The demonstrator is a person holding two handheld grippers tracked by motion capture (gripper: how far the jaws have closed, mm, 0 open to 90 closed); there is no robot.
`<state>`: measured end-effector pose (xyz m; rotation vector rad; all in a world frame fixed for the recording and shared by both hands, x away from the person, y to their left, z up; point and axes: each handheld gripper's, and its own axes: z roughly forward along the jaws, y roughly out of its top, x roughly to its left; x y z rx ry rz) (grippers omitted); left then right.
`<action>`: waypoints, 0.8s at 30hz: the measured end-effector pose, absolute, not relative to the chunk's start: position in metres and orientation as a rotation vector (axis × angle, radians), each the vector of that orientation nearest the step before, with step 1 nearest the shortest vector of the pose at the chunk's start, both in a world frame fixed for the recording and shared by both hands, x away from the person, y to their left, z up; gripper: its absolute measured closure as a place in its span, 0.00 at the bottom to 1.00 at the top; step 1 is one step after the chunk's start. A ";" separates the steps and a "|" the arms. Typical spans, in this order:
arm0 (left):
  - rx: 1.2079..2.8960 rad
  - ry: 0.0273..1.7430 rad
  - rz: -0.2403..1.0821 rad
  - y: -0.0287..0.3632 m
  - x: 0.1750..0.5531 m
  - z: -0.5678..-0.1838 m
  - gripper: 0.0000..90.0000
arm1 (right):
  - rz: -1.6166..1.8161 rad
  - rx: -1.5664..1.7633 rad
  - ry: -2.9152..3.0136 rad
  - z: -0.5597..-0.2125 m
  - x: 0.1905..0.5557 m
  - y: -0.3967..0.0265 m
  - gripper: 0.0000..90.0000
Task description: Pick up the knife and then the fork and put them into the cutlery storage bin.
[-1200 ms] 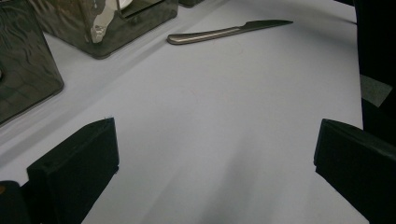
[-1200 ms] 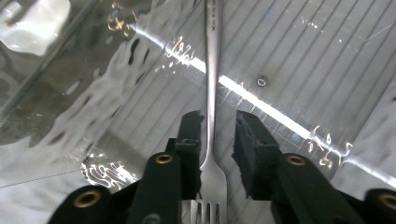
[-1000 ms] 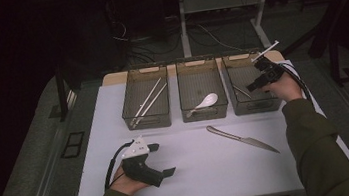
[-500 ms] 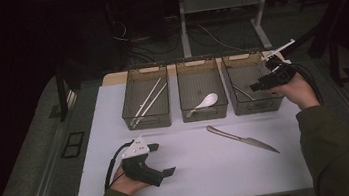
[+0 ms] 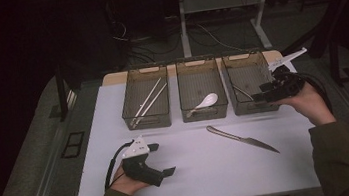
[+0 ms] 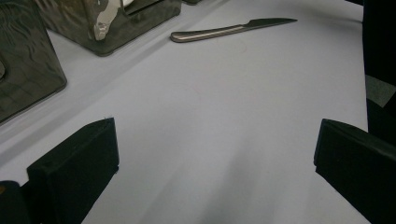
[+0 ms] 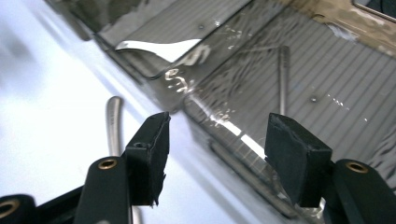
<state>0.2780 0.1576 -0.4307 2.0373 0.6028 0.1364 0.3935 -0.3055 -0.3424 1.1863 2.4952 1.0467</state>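
Right tongs (image 5: pixel 262 95), jaws apart and just been opening, empty, hover at the right bin (image 5: pixel 249 85), 2 o'clock of the knife (image 5: pixel 242 139) on the bench (image 5: pixel 191 171). Left tongs (image 5: pixel 162 159) rest apart.

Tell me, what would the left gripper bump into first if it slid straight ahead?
Probably the knife. The left gripper has its fingers wide apart over bare table, and the knife lies ahead, though slightly off to one side, so it might just miss.

White surface (image 5: pixel 192 176) carrying three dark bins in a row at 12 o'clock: left bin (image 5: pixel 148 120), middle bin (image 5: pixel 205 114), right bin (image 5: pixel 252 108). A knife (image 5: pixel 242 139) lies bare near centre, toward 3 o'clock.
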 end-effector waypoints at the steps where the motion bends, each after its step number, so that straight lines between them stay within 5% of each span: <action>1: 2.037 0.603 0.137 0.158 0.278 -0.431 0.00 | 1.056 1.172 2.499 -0.343 0.390 -0.305 0.44; 24: 2.035 0.604 0.141 0.158 0.278 -0.431 0.00 | 0.986 1.026 2.616 -0.374 0.343 -0.277 0.55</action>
